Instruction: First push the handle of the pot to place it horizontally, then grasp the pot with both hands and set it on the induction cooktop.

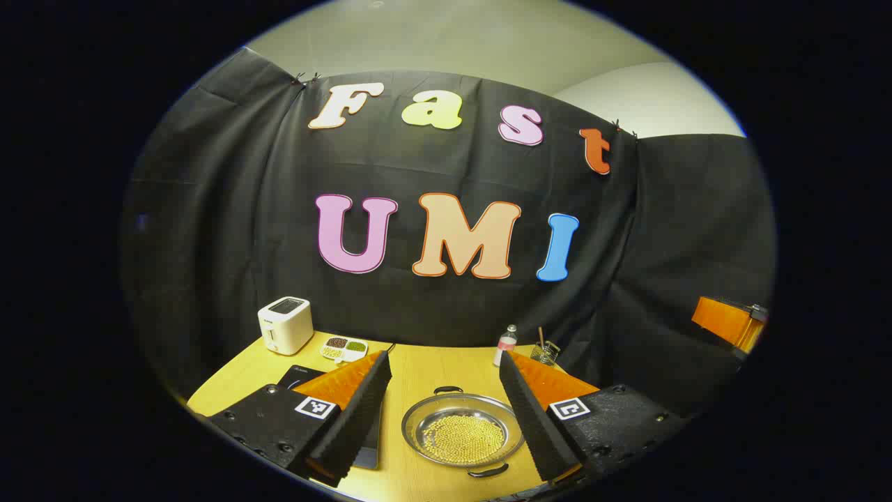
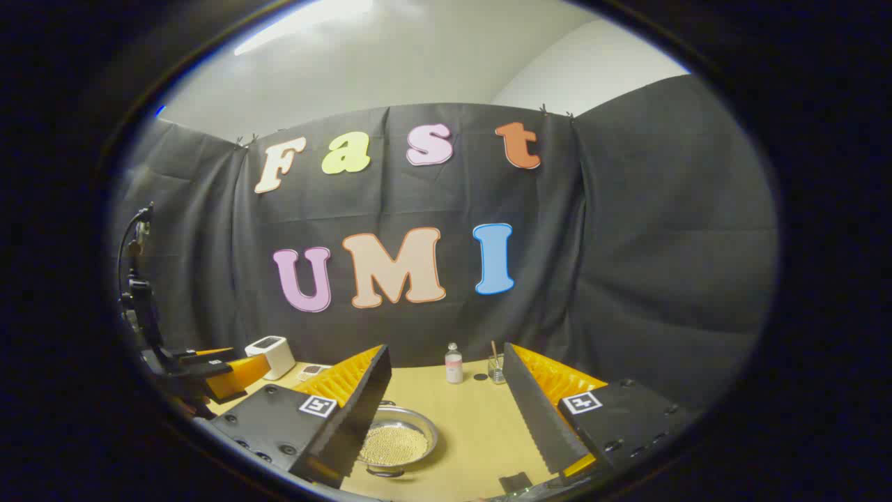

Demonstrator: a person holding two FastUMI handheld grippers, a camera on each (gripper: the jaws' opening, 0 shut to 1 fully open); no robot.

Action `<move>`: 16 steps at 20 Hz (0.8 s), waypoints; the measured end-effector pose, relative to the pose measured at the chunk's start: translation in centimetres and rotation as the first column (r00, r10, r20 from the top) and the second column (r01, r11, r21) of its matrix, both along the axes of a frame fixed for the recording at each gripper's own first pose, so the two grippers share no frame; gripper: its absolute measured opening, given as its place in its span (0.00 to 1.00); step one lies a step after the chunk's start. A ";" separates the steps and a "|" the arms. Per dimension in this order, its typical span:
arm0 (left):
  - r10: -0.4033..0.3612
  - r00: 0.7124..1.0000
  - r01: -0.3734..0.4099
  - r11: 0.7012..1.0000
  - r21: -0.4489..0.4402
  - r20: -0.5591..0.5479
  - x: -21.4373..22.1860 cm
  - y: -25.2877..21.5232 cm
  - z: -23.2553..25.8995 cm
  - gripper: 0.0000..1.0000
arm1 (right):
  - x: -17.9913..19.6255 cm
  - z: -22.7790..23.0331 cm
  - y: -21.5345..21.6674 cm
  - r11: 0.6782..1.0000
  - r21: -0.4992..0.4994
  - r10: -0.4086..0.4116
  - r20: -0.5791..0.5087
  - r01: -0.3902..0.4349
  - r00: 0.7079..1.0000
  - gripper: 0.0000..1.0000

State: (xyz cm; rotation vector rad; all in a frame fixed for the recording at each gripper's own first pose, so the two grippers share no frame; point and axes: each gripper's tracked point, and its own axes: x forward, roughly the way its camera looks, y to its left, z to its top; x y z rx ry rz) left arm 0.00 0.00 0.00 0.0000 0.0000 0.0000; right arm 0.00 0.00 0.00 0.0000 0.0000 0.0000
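Pot [image 1: 463, 434] sits on the table [image 1: 425, 362] near its front edge, shallow, filled with pale beads, its two loop handles on a near-far line rather than side to side. In the left gripper view it lies dead ahead between the spread fingers of the left gripper [image 1: 446, 411], which seems the nearer one. In the right gripper view the pot [image 2: 397, 440] lies left of the right gripper [image 2: 446, 411], also spread and holding nothing; one finger hides its left rim. The cooktop [image 1: 301, 378] is mostly covered.
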 end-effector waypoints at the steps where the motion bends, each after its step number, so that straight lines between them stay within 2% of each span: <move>1: 0.001 1.000 -0.001 1.000 0.001 0.000 -0.1 0.0 0.1 0.96 | -0.1 -0.1 0.0 1.000 0.002 0.002 -0.002 -0.002 1.000 0.96; 4: 0.009 1.000 -0.009 1.000 0.007 0.005 -0.5 0.0 0.2 0.95 | -0.4 -0.2 -0.1 1.000 0.002 0.004 -0.005 -0.004 1.000 0.96; 5: 0.012 1.000 -0.012 1.000 0.010 0.005 -0.6 0.1 0.2 0.95 | -0.4 -0.4 0.0 1.000 0.001 0.004 -0.010 -0.004 1.000 1.00; 6: 0.014 1.000 -0.014 1.000 0.012 0.003 -0.8 0.1 0.1 0.95 | -0.4 -0.4 0.1 1.000 0.003 0.006 -0.014 -0.006 1.000 0.96; 8: 0.019 1.000 -0.019 1.000 0.015 0.000 -1.1 0.3 0.0 0.95 | -0.5 -0.4 0.2 1.000 0.009 0.012 -0.017 -0.011 1.000 1.00; 9: 0.021 1.000 -0.021 1.000 0.016 0.000 -1.2 0.4 0.0 0.95 | -0.6 -0.4 0.2 1.000 0.011 0.014 -0.018 -0.014 1.000 0.96; 10: 0.024 1.000 -0.024 1.000 0.017 -0.001 -1.3 0.4 0.0 0.95 | -0.6 -0.3 0.2 1.000 0.012 0.014 -0.019 -0.014 1.000 1.00; 11: 0.026 1.000 -0.026 1.000 0.017 -0.001 -1.5 0.6 0.0 0.95 | -0.5 -0.3 0.2 1.000 0.012 0.014 -0.018 -0.014 1.000 0.96; 14: 0.034 0.999 -0.034 0.999 0.019 -0.002 -1.8 0.8 -0.1 0.95 | -0.6 -0.5 0.4 1.000 0.011 0.016 -0.022 -0.015 1.000 0.96; 16: 0.037 0.999 -0.036 0.999 0.022 -0.003 -2.0 1.1 -0.1 0.95 | -0.7 -0.8 0.5 1.000 0.008 0.017 -0.033 -0.017 0.999 1.00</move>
